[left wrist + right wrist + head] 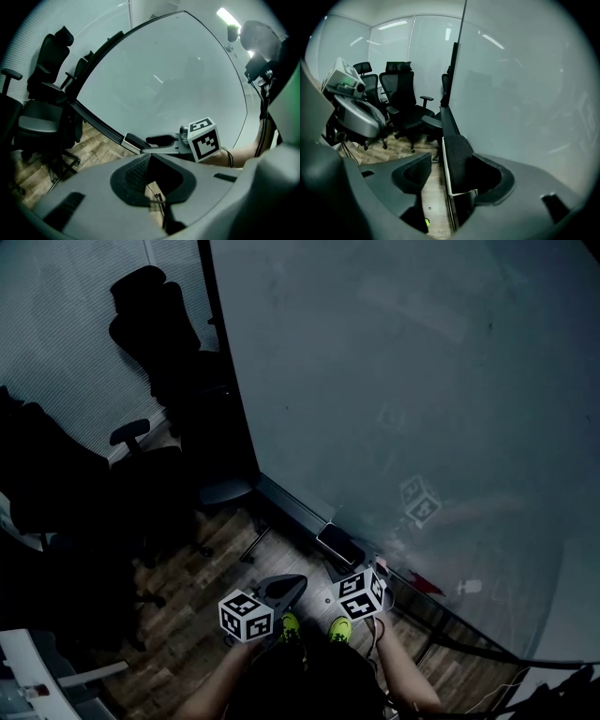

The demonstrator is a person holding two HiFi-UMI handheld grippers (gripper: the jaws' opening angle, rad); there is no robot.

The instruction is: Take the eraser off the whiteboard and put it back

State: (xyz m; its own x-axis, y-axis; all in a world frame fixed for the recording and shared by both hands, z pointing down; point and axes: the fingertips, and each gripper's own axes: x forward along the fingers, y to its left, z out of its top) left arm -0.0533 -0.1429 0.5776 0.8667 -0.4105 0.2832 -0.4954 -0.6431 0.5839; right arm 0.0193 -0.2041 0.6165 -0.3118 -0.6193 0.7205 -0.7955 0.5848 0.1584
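Wood floor (pixel 216 549), dim room, black chairs (pixel 155 324) at the blinds. Grey whiteboard (pixel 394 381) fills the R side. Eraser (pixel 458 161) sits on its bottom ledge (pixel 446 122), btwn my R gripper (pixel 452 159) jaws, which are apart, one pad clear. L gripper (pixel 150 157) jaws together, empty.

— What colour is the eraser (pixel 457 164)?
— Black felt, white edge. The whiteboard (pixel 525 84) behind it is pale grey.
— And below the whiteboard?
— Brown wood-plank floor (pixel 187 634). Beside the whiteboard, black chairs (pixel 155 324). The marker cubes (pixel 247 615) are white with black squares.
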